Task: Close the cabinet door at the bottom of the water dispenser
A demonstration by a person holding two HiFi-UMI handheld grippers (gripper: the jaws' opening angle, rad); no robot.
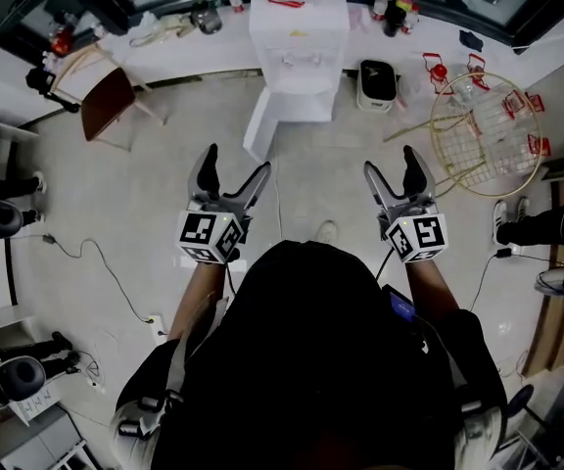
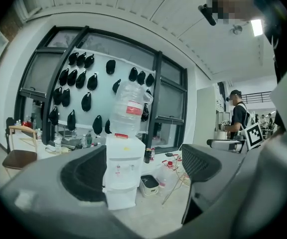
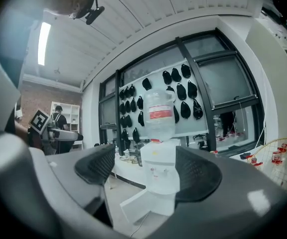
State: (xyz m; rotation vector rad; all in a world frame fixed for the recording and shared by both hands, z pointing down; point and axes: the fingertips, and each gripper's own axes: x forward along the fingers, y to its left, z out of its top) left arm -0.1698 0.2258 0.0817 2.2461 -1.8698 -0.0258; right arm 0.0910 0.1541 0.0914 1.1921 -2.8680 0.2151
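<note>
chair (image 1: 109, 101): wooden, brown seat, standing ahead of the left gripper and off to its left, well apart from it.
left gripper (image 1: 238, 163): held out over the pale floor, jaws spread wide with nothing gripped. Through the gap I see only the far dispenser and bare floor.
cabinet door (image 1: 261, 125): a white panel swung open from the foot of the dispenser and angled out toward the person. It is ahead of the left gripper's tips and a little to their right, with neither gripper touching it.
water dispenser (image 1: 299, 42): white and upright against the window ledge, with a clear bottle (image 2: 129, 107) upended on top. It stands ahead between the two grippers, well apart from both.
right gripper (image 1: 391, 163): level with the other one, jaws just as wide and empty. From here the dispenser and its open door lie ahead and slightly left.
white box (image 1: 377, 84): small, dark-topped, on the floor just beside the dispenser's right side, ahead of the right gripper.
wire basket (image 1: 485, 133): a round gold frame hung with red-and-clear pieces, ahead and to the right of the right gripper, well apart.
</note>
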